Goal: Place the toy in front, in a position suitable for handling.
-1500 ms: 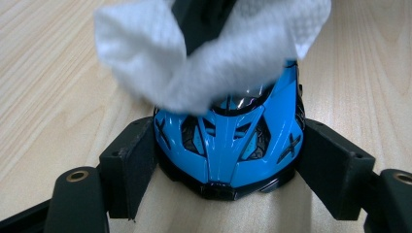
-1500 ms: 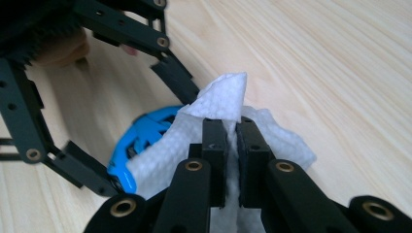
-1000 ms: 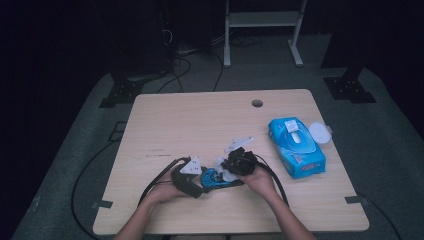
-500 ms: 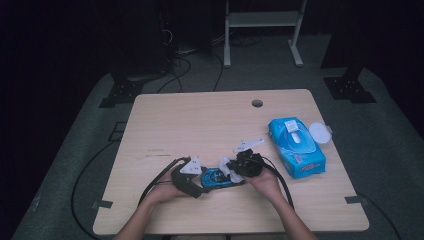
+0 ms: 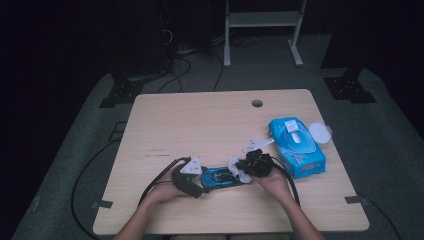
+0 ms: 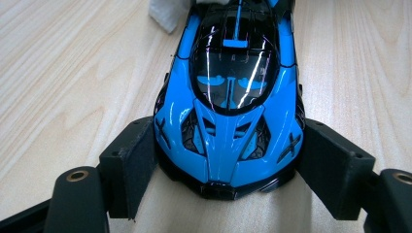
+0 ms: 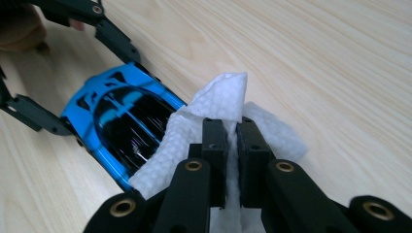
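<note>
high view: hands (image 5: 272, 181) low, converging

Light wooden table (image 5: 200, 125) with a small round hole (image 5: 257, 103) near its far edge. Lay at the right side: a blue pack of wipes (image 5: 296, 146), lid open, just beside a white round cap (image 5: 319, 133). Beyond the table: grey floor (image 5: 75, 150), black cables (image 5: 185, 62), a white metal stand (image 5: 262, 20).
</note>
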`<state>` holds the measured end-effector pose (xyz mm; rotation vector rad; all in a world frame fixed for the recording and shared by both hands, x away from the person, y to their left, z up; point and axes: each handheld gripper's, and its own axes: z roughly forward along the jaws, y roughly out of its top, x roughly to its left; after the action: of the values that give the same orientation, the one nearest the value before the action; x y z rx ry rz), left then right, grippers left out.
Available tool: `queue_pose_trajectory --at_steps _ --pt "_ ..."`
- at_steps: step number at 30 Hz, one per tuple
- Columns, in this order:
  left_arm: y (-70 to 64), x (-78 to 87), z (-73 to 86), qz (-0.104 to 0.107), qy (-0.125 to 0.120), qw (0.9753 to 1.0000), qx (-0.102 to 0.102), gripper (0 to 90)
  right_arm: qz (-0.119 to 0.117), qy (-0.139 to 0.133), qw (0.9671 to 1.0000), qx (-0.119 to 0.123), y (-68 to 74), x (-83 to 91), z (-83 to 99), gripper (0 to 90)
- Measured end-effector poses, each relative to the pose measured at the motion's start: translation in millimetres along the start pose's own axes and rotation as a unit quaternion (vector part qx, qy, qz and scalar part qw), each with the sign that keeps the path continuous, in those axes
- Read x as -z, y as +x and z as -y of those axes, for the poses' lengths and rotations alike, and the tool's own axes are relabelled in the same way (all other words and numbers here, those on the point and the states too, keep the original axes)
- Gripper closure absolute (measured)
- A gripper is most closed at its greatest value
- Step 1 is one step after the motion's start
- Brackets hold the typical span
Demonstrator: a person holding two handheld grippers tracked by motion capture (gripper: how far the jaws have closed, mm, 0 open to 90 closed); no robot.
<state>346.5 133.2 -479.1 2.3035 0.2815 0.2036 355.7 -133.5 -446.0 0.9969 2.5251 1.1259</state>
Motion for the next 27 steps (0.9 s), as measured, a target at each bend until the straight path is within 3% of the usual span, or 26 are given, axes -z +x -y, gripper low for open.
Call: queue_pose_trajectory --at_steps 4,8,14,19,21,27 --pt "0.5 0.5 0.5 0.001 0.000 1.0000 -0.001 25.4 -0.011 -0.009 0.9999 0.003 7.6 -5.3 -2.3 83.7" --pt "0.0 0.1 0.3 0.001 -0.002 1.0000 -0.001 25.4 -0.015 -0.005 0.9999 0.004 3.9 -0.4 1.0 83.7" --pt "-0.3 -0.9 -0.2 0.001 -0.004 1.0000 -0.001 25.4 -0.023 -0.020 0.9994 -0.018 2.2 11.9 10.8 83.7" --pt "-0.2 -0.6 -0.1 0.001 -0.003 1.0000 0.001 25.4 -0.030 -0.019 0.9994 -0.008 5.3 16.4 10.7 83.8" --pt "-0.1 -0.6 -0.1 0.001 -0.002 1.0000 -0.001 25.4 -0.022 -0.014 0.9997 -0.002 4.1 19.4 15.1 83.8" --pt "0.1 -0.6 -0.1 0.001 -0.002 1.0000 -0.001 25.4 -0.031 -0.021 0.9992 -0.011 5.5 20.8 18.3 83.8"
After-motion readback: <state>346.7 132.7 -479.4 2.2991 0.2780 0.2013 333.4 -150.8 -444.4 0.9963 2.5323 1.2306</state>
